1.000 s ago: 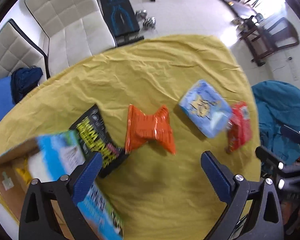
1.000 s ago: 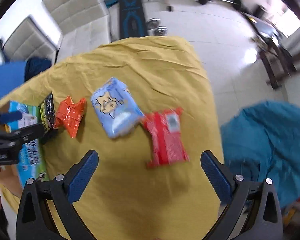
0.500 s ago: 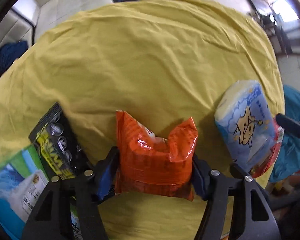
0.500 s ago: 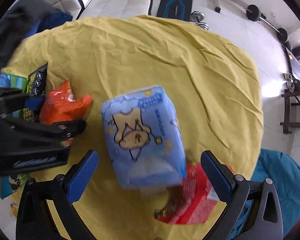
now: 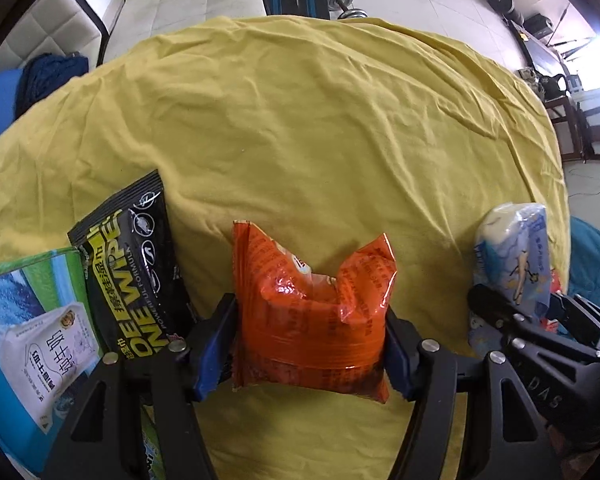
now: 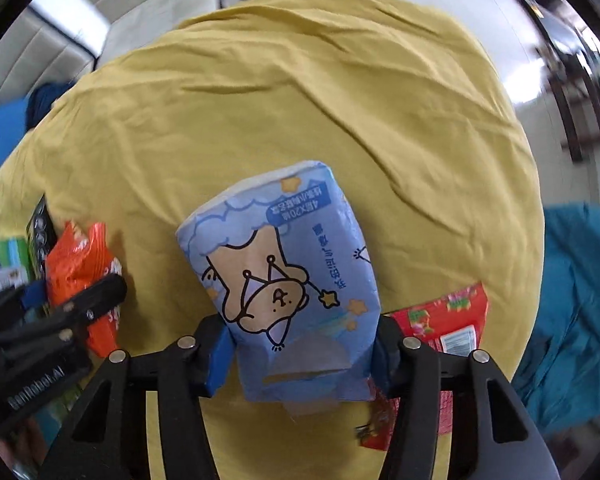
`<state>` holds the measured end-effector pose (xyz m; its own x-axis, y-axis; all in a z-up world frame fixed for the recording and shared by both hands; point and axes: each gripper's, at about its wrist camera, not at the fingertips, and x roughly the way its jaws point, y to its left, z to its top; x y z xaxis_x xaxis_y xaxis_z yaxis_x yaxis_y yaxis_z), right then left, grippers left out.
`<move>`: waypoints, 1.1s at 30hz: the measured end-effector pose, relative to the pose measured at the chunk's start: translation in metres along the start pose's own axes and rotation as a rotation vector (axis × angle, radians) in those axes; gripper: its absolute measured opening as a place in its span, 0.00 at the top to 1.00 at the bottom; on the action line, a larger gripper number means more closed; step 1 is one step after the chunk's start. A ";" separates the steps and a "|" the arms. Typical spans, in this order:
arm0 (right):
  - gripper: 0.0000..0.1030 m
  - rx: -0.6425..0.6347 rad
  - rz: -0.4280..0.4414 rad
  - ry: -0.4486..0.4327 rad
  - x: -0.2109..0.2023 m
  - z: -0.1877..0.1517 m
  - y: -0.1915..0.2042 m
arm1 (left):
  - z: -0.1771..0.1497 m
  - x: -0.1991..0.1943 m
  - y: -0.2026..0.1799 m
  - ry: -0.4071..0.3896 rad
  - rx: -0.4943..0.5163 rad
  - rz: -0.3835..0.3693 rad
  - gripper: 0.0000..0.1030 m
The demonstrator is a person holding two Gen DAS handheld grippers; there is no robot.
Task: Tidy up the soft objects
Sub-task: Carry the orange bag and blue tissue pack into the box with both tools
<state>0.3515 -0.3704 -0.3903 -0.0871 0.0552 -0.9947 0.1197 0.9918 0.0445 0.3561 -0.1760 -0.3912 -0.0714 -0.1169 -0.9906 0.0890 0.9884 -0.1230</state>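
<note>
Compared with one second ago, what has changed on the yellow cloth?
Both tools came down. The left tool clamped the orange packet; the right tool is closing around the blue tissue pack. The black wipes pack and red packet stayed.

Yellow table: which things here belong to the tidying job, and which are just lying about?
Job:
orange packet
blue tissue pack
black wipes pouch
red packet
box

Lying about:
white chairs
dumbbells
teal cloth
</note>
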 end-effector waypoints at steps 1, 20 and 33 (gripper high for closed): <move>0.46 0.016 -0.004 0.003 0.002 0.000 -0.003 | -0.001 0.001 -0.004 -0.009 0.013 0.019 0.39; 0.56 0.091 0.093 -0.104 -0.059 -0.051 -0.001 | -0.057 -0.077 -0.034 -0.196 0.104 0.011 0.41; 0.56 0.035 0.142 -0.226 -0.141 -0.162 0.038 | -0.114 -0.166 0.001 -0.347 0.112 -0.055 0.41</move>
<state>0.2082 -0.3214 -0.2329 0.1559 0.1626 -0.9743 0.1491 0.9712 0.1859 0.2547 -0.1446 -0.2204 0.2604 -0.2144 -0.9414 0.2043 0.9652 -0.1633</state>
